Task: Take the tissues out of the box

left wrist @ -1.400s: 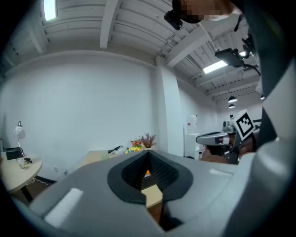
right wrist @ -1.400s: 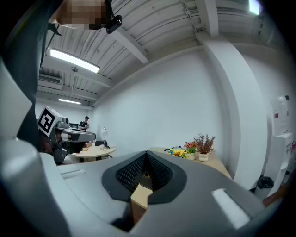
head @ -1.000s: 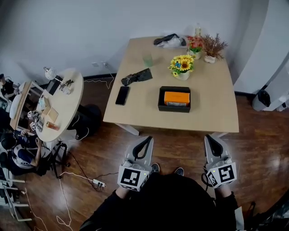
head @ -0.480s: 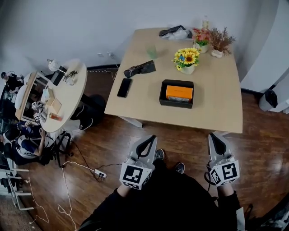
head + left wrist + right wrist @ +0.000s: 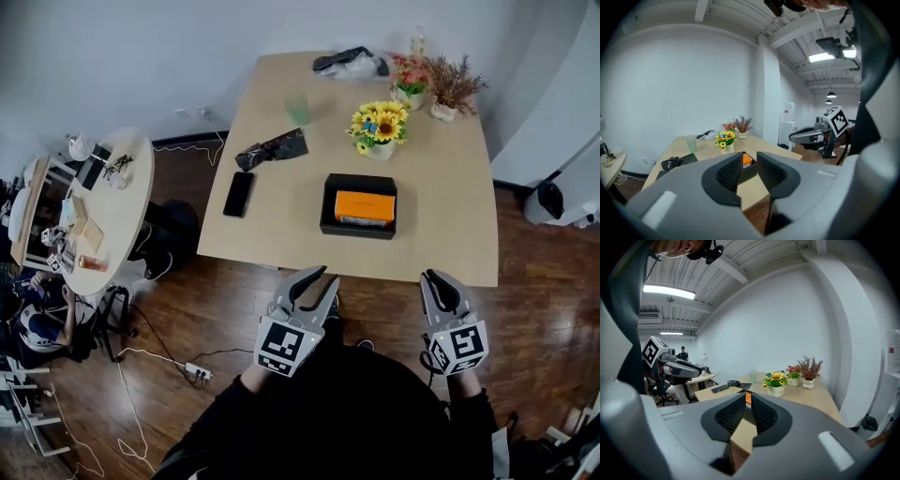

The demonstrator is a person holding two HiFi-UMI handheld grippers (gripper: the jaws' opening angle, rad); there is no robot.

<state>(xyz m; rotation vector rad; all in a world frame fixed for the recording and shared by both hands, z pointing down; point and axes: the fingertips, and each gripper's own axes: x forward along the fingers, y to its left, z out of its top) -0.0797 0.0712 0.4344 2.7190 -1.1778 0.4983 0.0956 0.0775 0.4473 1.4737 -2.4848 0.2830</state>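
An orange tissue box (image 5: 366, 206) lies in a black tray (image 5: 327, 211) near the front of the wooden table (image 5: 441, 244). No tissue shows outside the box. Both grippers hang above the floor just short of the table's near edge, pointing at the tray. My left gripper (image 5: 323, 277) has its jaws opening, with a clear gap and nothing between them. On my right gripper (image 5: 436, 277) the jaws are opening too, only a narrow slit, empty. In the left gripper view the orange box (image 5: 746, 161) shows far off through the gap, as the box (image 5: 748, 399) does in the right gripper view.
On the table stand a sunflower pot (image 5: 380, 128), two more plants (image 5: 450, 94), a green cup (image 5: 298, 106), a black pouch (image 5: 270, 150) and a phone (image 5: 237, 194). A cluttered round table (image 5: 103, 216) stands to the left. A power strip (image 5: 197, 374) and cables lie on the floor.
Both grippers have come forward to the table's near edge. The left jaws have parted visibly; the right ones show a slight gap.
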